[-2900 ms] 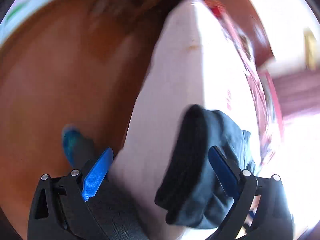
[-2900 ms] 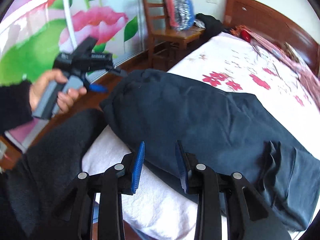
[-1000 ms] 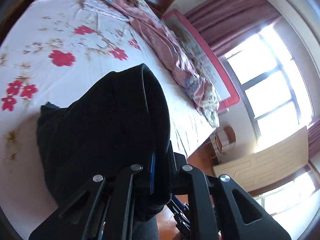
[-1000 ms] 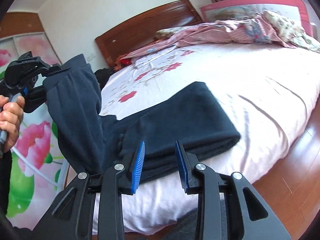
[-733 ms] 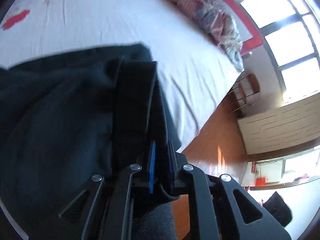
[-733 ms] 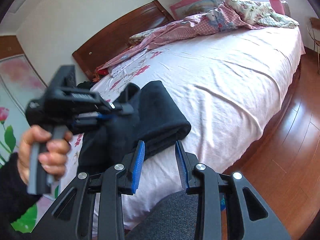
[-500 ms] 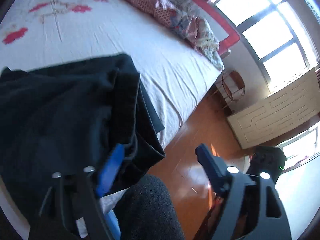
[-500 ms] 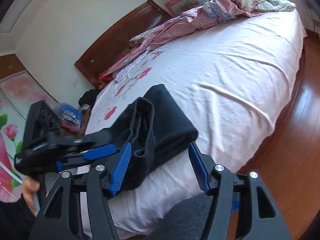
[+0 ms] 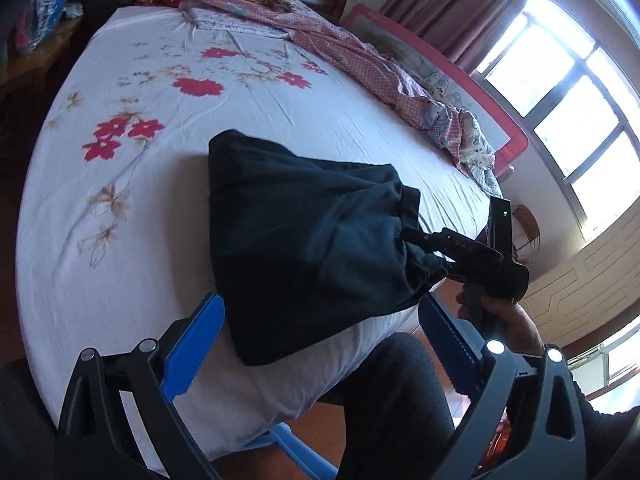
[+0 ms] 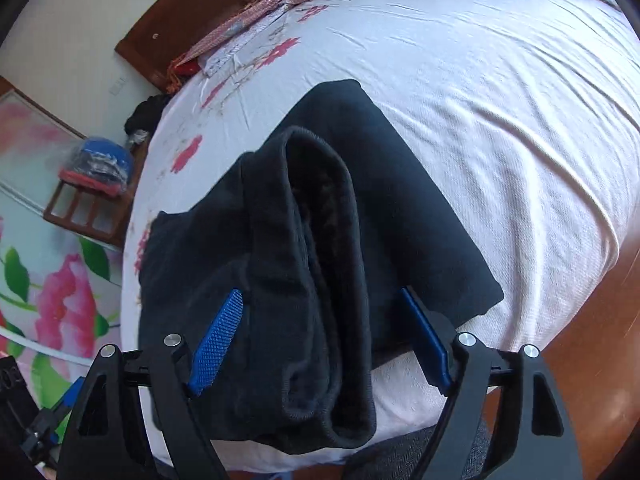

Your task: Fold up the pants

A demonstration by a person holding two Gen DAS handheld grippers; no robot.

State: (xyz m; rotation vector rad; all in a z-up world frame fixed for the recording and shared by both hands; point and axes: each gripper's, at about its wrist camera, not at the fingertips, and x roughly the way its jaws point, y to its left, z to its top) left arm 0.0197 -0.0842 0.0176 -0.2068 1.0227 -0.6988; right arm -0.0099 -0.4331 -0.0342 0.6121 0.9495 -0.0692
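Observation:
The dark navy pants lie folded in a thick stack at the near edge of the bed. In the right wrist view the pants fill the centre, waistband opening up. My left gripper is open and empty, just in front of the stack. My right gripper is open, its jaws on either side of the waistband end. In the left wrist view the right gripper reaches into the stack's right edge, its fingertips hidden by cloth.
The bed has a white sheet with red flowers. A pink checked quilt lies along its far side by the wooden headboard. A chair with bagged clothes stands beside the bed. Wood floor borders the near edge.
My left gripper let go of the pants' end and drew back, open. The folded-over part now rests on the stack. My right gripper opened wider and moved in over the waistband end.

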